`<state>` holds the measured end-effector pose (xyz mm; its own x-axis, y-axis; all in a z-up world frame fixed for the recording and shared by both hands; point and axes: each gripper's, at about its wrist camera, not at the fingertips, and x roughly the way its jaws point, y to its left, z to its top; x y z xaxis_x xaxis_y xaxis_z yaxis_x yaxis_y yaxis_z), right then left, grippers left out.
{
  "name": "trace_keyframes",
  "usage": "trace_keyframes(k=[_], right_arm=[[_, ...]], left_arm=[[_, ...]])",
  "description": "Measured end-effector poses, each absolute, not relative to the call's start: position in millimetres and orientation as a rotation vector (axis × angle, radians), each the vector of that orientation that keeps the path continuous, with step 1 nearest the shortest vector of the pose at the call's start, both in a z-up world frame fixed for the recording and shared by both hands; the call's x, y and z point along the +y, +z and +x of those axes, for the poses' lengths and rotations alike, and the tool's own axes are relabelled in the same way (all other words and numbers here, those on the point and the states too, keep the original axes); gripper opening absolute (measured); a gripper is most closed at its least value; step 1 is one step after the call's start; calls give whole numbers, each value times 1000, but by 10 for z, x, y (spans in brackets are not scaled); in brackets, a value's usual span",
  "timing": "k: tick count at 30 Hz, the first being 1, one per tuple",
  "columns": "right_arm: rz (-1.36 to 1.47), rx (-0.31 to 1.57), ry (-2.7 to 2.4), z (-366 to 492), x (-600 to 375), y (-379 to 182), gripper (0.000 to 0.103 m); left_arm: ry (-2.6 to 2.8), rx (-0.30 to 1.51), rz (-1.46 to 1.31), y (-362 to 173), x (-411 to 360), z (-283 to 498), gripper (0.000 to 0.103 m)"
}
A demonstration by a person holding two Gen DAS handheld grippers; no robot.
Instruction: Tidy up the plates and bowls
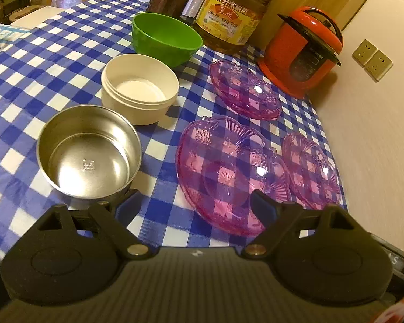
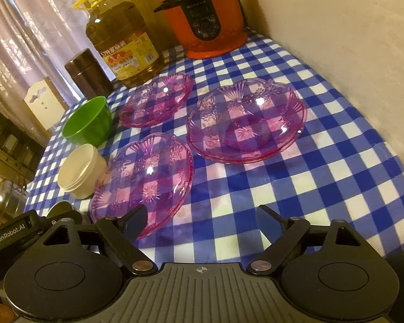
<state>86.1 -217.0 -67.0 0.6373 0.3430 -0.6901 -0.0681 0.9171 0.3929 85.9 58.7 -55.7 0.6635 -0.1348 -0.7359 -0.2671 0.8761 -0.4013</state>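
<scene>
While open, right claw (image 2: 199, 222), nearest plate (image 2: 142, 180) left

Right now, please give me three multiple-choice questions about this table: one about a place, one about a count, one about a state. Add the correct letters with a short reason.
1. Where does the white bowl stand?
A. Between the green bowl and the steel bowl
B. Inside the red cooker
C. On a pink plate

2. How many pink glass plates lie on the checked cloth?
A. One
B. Three
C. Five

3. In what state is the right gripper?
A. Shut on a plate
B. Shut on the green bowl
C. Open, holding nothing

Answers:
1 A: the three bowls form a row, with white in the middle.
2 B: the nearest plate, the right one and the far one lie separately.
3 C: its fingers stand apart, with only cloth between them.
</scene>
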Motion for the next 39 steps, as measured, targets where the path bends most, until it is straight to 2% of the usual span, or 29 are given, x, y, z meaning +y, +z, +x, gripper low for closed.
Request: trace_keyframes(k=[3, 9, 11, 12, 16, 19, 24, 26, 29, 33, 39], right_arm=[[362, 864, 245, 947, -2137, -747, 79], [383, 876, 264, 1071, -2074, -892, 68], [389, 886, 266, 1117, -2039, -933, 61], [393, 890, 270, 1135, -2028, -952, 58], [394, 895, 280, 1199, -1972, -1000, 50], [390, 904, 280, 1245, -1934, -1038, 46], [386, 907, 275, 1292, -1903, -1083, 41], [386, 912, 274, 1307, -1901, -1096, 32], [385, 913, 280, 1327, -1899, -1106, 25], [385, 910, 295, 1329, -1880, -1100, 14], [386, 895, 310, 1279, -1890, -1038, 14]], left_arm=[[87, 849, -509, -624, 579, 915, 84], [71, 866, -535, -758, 591, 1045, 74], [65, 870, -543, -799, 596, 1082, 66], [64, 872, -543, -816, 596, 1095, 66], [74, 882, -544, -893, 602, 1152, 54], [81, 891, -547, -931, 610, 1197, 37], [89, 895, -537, -950, 626, 1243, 25], [88, 900, -532, -954, 630, 1259, 20], [91, 913, -513, -957, 615, 1277, 14], [94, 918, -494, -940, 614, 1266, 10], [85, 888, -471, -787, 596, 1172, 10]])
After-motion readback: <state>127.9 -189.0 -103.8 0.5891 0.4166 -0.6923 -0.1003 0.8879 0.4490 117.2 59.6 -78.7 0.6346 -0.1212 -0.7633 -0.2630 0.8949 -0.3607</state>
